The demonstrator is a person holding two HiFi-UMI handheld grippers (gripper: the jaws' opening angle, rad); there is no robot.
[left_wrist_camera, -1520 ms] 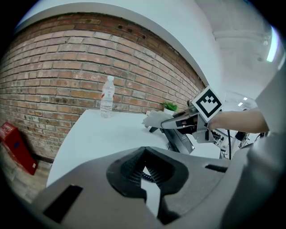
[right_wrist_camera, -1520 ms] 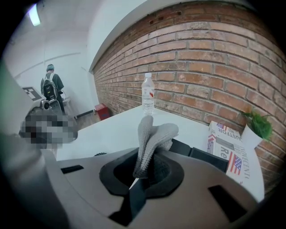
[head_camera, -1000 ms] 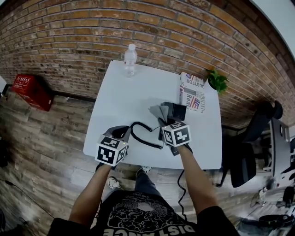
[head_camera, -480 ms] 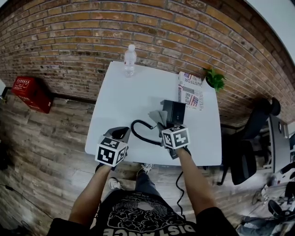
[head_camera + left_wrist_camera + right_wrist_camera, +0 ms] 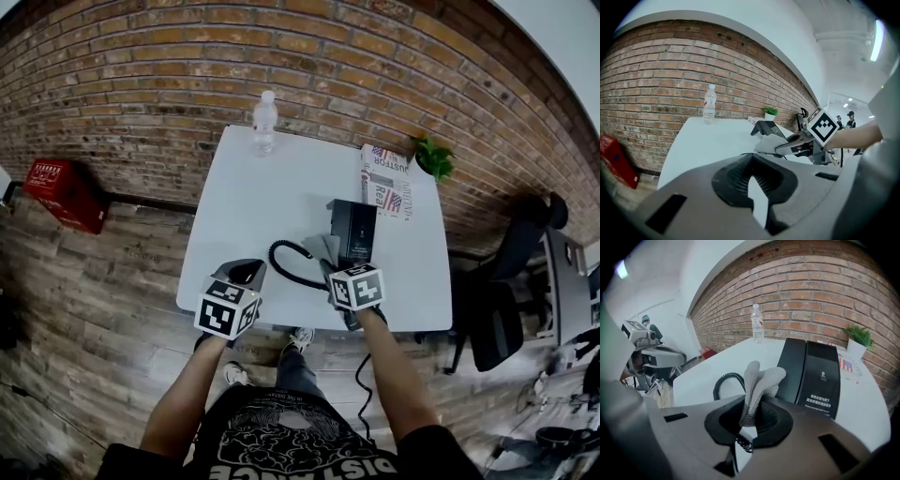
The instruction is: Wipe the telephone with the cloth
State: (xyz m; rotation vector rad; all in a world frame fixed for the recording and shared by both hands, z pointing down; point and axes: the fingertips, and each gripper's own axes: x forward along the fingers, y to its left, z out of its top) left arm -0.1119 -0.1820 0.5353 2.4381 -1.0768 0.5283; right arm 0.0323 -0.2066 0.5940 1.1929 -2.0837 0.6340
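Observation:
A black desk telephone point(image 5: 352, 230) stands right of centre on the white table point(image 5: 253, 197), its coiled cord point(image 5: 284, 259) looping to the left. My right gripper point(image 5: 331, 263) is shut on a grey cloth point(image 5: 323, 247), which sticks up from its jaws against the phone's near left edge. In the right gripper view the cloth point(image 5: 761, 379) rises from my right gripper point(image 5: 754, 414), just in front of the telephone point(image 5: 818, 376) and beside the cord point(image 5: 723, 383). My left gripper point(image 5: 247, 271) hovers at the table's front left edge, jaws together and empty; its own view shows the left gripper point(image 5: 757, 185).
A water bottle point(image 5: 265, 122) stands at the table's far edge. A folded newspaper point(image 5: 386, 183) and a small potted plant point(image 5: 434, 159) are at the far right corner. A red crate point(image 5: 64, 183) sits on the floor at left, an office chair point(image 5: 506, 291) at right.
My right gripper has drawn the cloth back toward me along the phone's left side. The left gripper has stayed where it was.

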